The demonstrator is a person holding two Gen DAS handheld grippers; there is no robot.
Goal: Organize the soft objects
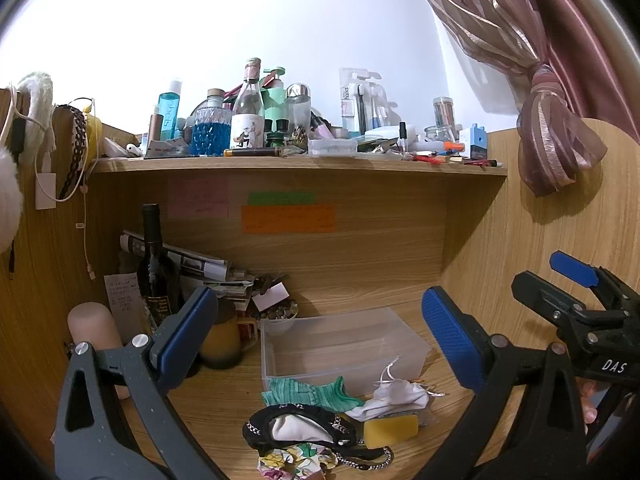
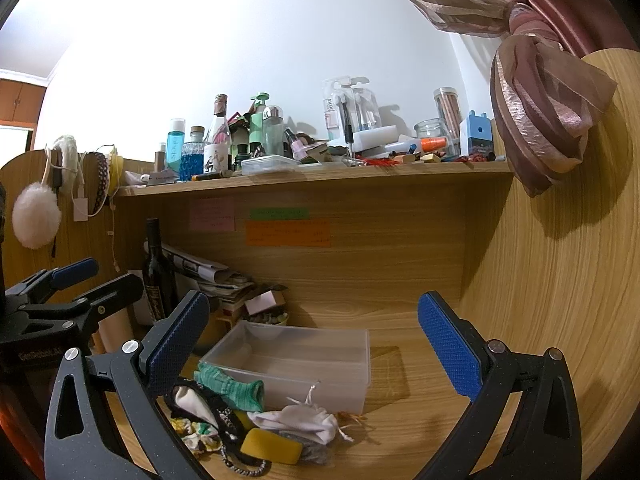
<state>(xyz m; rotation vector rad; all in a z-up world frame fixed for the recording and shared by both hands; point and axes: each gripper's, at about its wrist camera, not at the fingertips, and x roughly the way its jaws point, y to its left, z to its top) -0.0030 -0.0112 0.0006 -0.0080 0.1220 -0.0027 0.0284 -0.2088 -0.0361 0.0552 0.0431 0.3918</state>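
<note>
**A:** How did the two grippers stand?

**B:** Both hung above a wooden desk [image 1: 360, 292] with nothing between their blue pads. The left gripper [image 1: 320, 332] had its jaws spread wide. The right gripper [image 2: 316, 344] was spread just as wide.

**A:** Where was the heap of soft things against those jaws?

**B:** In the left wrist view it lay low in the gap between the jaws, nearer the camera than the pad tips. A green sock [image 1: 312, 392] lay at the far edge of the heap, touching the front wall of a clear plastic bin [image 1: 340, 344]. Closer in lay a black patterned cloth [image 1: 296, 428], a floral fabric [image 1: 292, 460] nearest the camera, a yellow sponge [image 1: 390, 430] and a white drawstring pouch [image 1: 396, 394] toward the right-hand jaw.

**A:** And from the right wrist?

**B:** The heap sat low and toward the left-hand jaw, the black cloth partly hidden behind that pad. The bin lay beyond, centred in the gap. No pad touched any item.
</note>
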